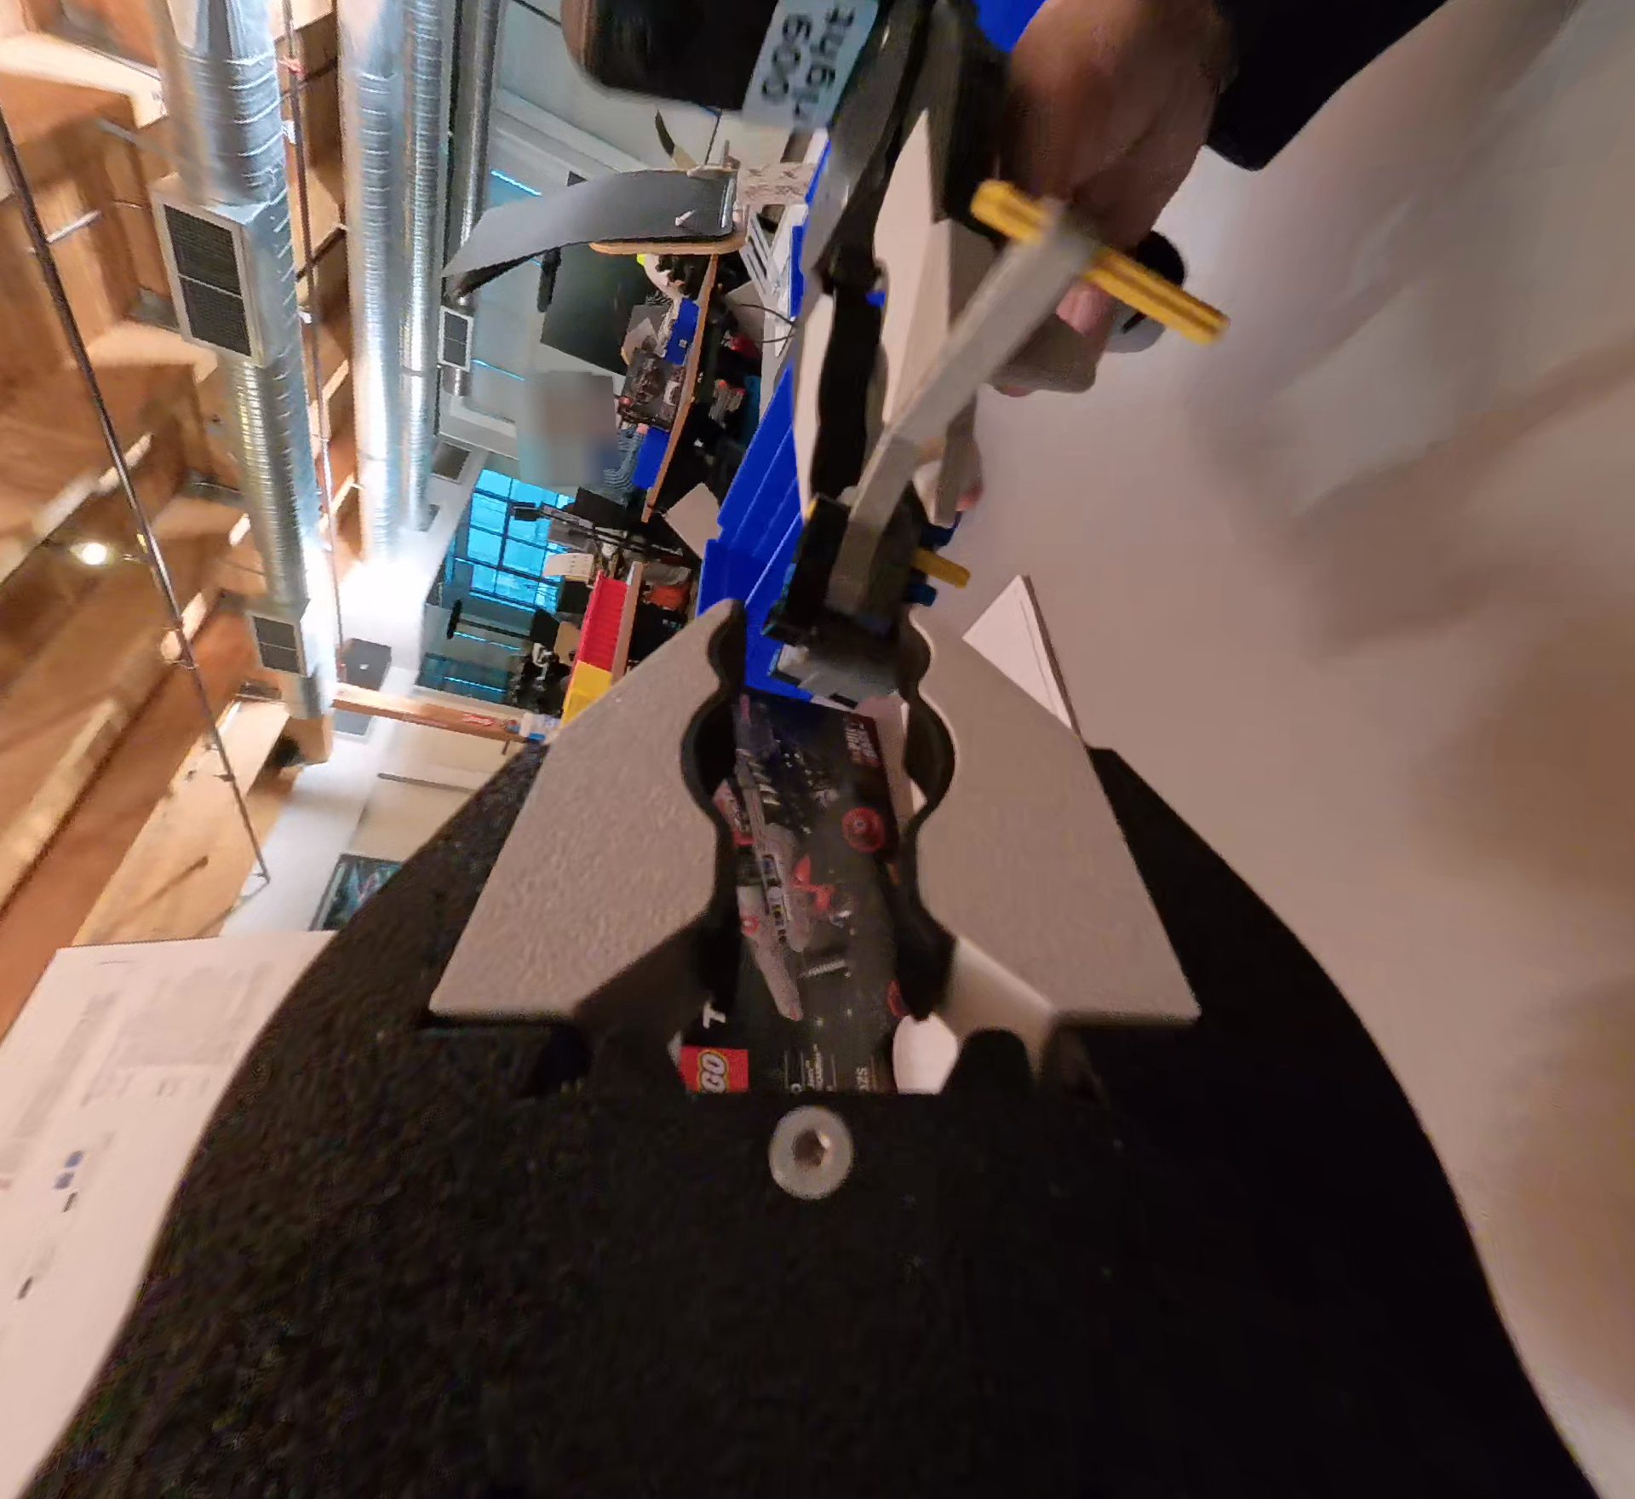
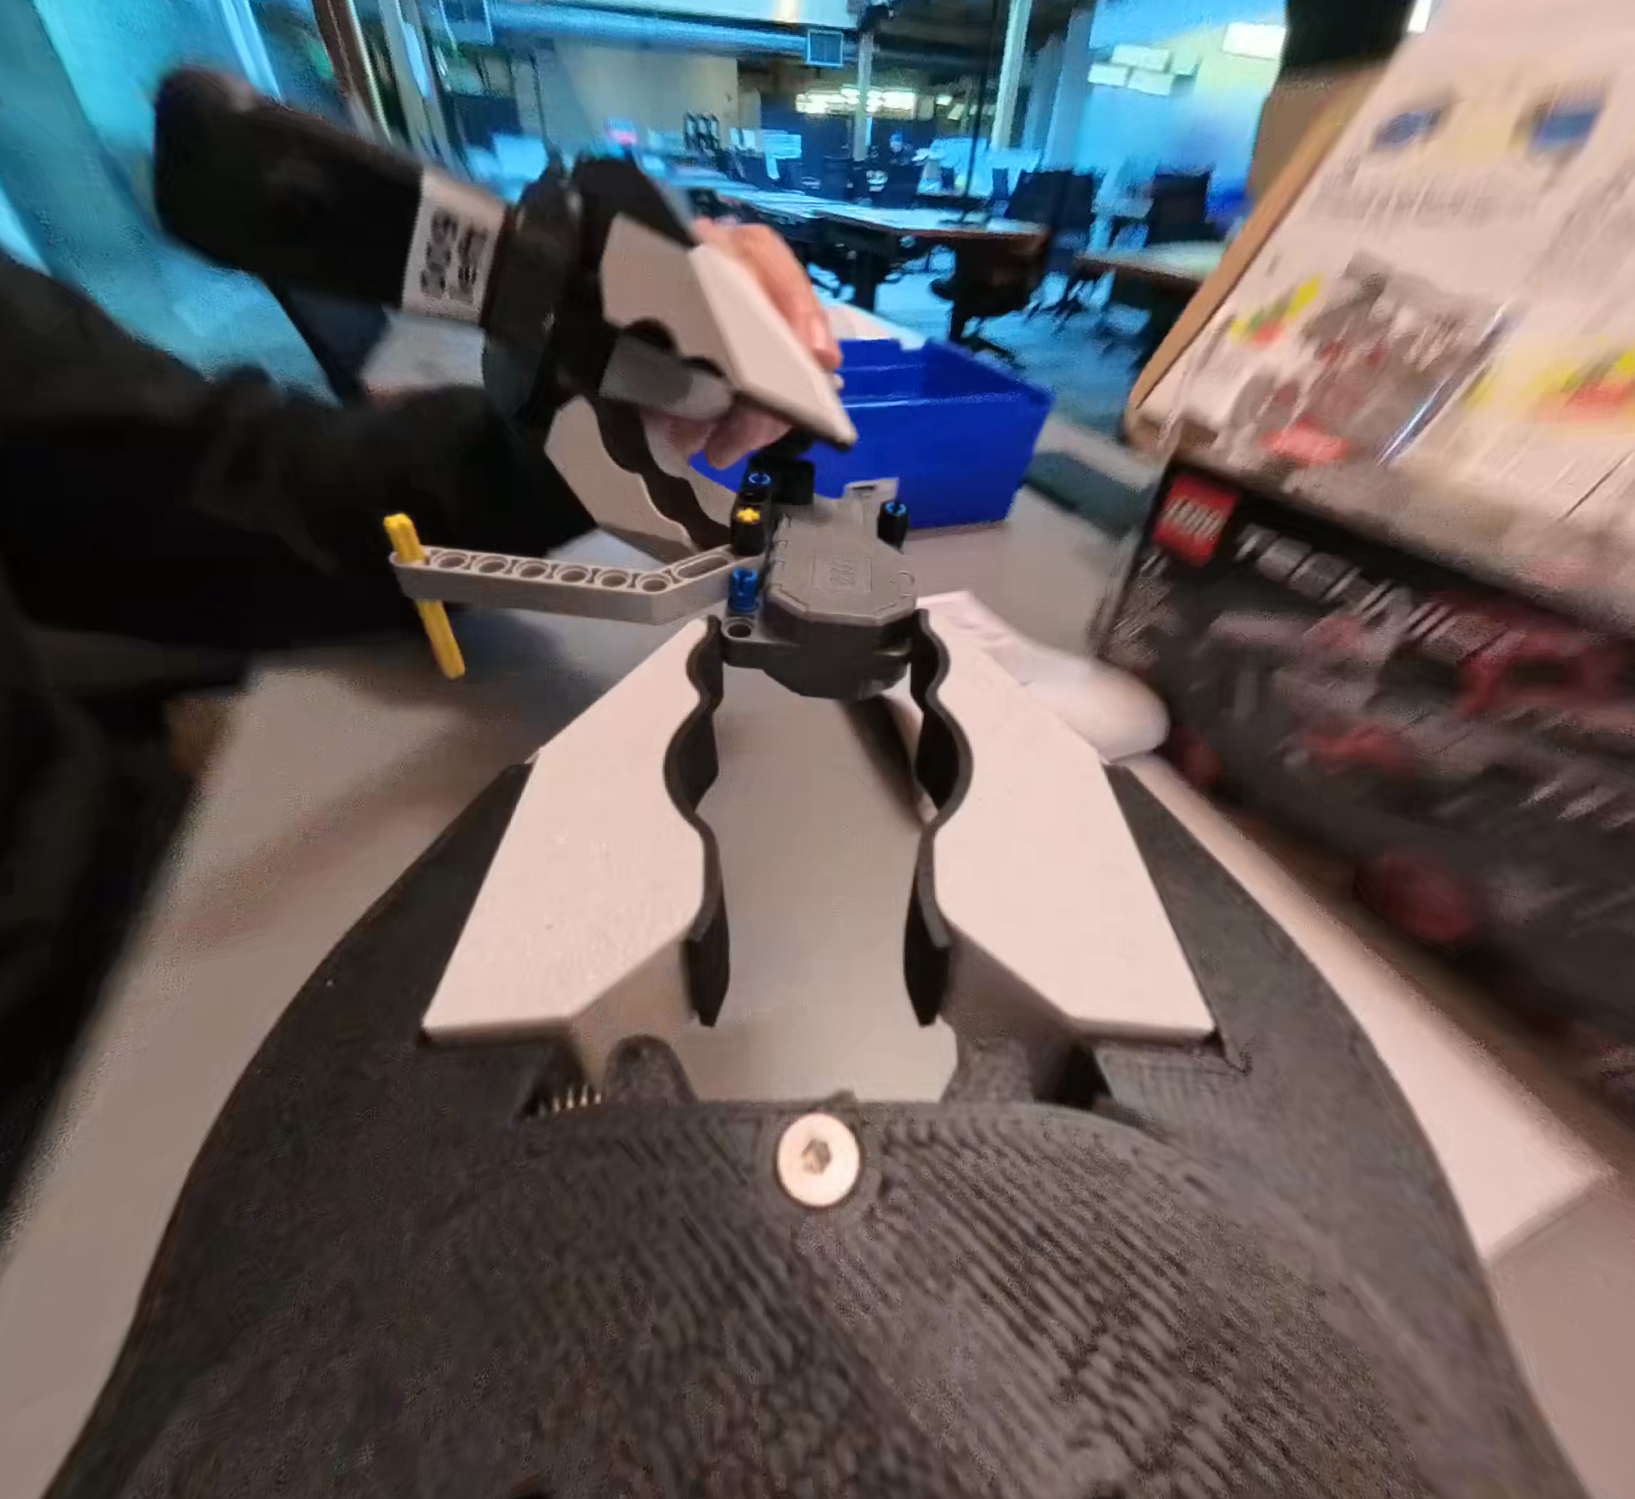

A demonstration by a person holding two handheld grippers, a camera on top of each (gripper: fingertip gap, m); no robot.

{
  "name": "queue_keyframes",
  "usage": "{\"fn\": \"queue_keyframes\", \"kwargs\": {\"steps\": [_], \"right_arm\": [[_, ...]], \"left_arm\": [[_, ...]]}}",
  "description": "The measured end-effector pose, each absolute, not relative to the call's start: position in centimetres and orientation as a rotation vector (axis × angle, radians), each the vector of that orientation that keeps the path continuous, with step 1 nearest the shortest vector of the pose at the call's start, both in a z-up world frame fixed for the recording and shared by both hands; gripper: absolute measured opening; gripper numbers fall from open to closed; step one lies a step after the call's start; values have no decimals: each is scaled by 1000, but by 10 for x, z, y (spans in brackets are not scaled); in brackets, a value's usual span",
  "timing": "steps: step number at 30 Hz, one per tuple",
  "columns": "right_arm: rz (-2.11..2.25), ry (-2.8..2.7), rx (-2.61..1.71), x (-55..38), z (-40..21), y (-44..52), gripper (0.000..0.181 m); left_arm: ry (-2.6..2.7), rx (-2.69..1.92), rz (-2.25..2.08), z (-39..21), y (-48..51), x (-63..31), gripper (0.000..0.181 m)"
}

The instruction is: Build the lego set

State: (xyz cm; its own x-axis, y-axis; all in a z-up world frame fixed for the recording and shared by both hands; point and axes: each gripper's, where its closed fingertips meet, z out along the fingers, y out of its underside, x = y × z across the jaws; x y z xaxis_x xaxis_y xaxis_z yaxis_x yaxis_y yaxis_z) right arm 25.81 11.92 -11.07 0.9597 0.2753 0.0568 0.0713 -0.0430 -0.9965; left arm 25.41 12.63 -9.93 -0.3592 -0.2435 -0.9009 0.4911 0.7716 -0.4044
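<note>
A small lego assembly point(image 2: 832, 580) has a dark grey block, black connectors with blue pins, and a long grey beam point(image 2: 548, 576) ending in a yellow axle point(image 2: 425, 598). My right gripper point(image 2: 816, 642) is shut on the dark grey block and holds it above the table. My left gripper point(image 2: 774, 488) comes in from the upper left, its jaws closed around the black connector end. In the left wrist view the assembly point(image 1: 863, 572) sits at my left gripper's point(image 1: 823, 634) tips. The right gripper point(image 1: 894, 492), beam point(image 1: 973, 359) and axle point(image 1: 1097, 262) are beyond.
A dark lego box point(image 2: 1371, 660) stands close on the right, with a lighter box point(image 2: 1416, 262) leaning above it. A blue bin point(image 2: 929, 430) sits behind the assembly. White papers point(image 1: 133, 1103) lie at the left. The white table point(image 1: 1327, 572) spreads below. The tips of both grippers are at nearly the same place.
</note>
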Motion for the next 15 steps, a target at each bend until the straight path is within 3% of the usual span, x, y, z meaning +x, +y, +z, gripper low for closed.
{"fn": "queue_keyframes", "kwargs": {"steps": [7,15], "right_arm": [[-657,-645,-1503,261,-95,116,41],[-409,-645,-1284,231,-71,105,40]], "left_arm": [[1765,148,-879,-82,128,246,42],[1851,84,-1068,-71,128,230,39]]}}
